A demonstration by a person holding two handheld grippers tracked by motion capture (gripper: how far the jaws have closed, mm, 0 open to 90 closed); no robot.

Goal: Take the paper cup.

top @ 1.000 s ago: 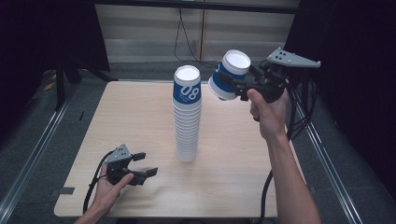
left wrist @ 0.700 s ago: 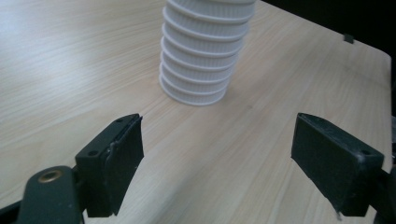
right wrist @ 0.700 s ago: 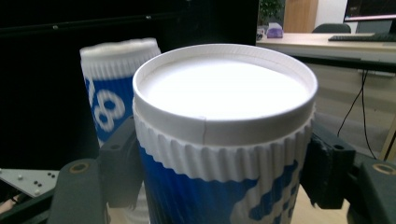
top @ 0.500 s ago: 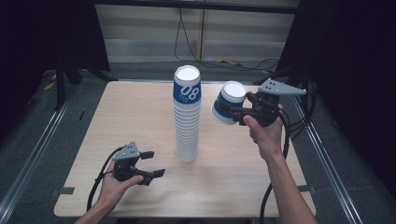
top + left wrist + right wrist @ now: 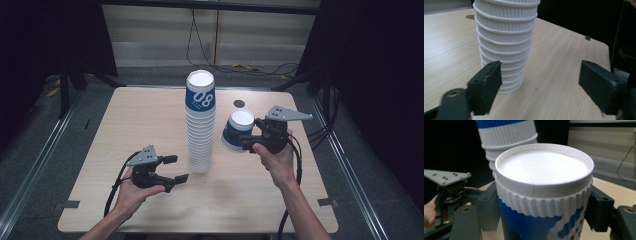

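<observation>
Between the right gripper's [image 5: 246, 141] two black fingers [image 5: 599, 210], a blue-and-white ribbed paper cup [image 5: 541, 195] is being clamped just under its white rim, one pad pressing on each side. In the high view this cup is hanging tilted above the pale wooden table [image 5: 125, 115], just right of the tall stack of white ribbed paper cups topped by a blue "08" cup [image 5: 200, 130], and a narrow gap is separating the two. Beyond the cup, a small dark round hole [image 5: 239, 103] is sitting in the tabletop near the far edge.

The left gripper's [image 5: 175, 168] jaws have just been closing, yet they are standing apart with nothing between them. They are pointing at the foot of the stack, near it but not touching.

Bare wood is lying open to the left of the stack and along the near edge. The right edge is running close behind the right hand [image 5: 275, 162].
</observation>
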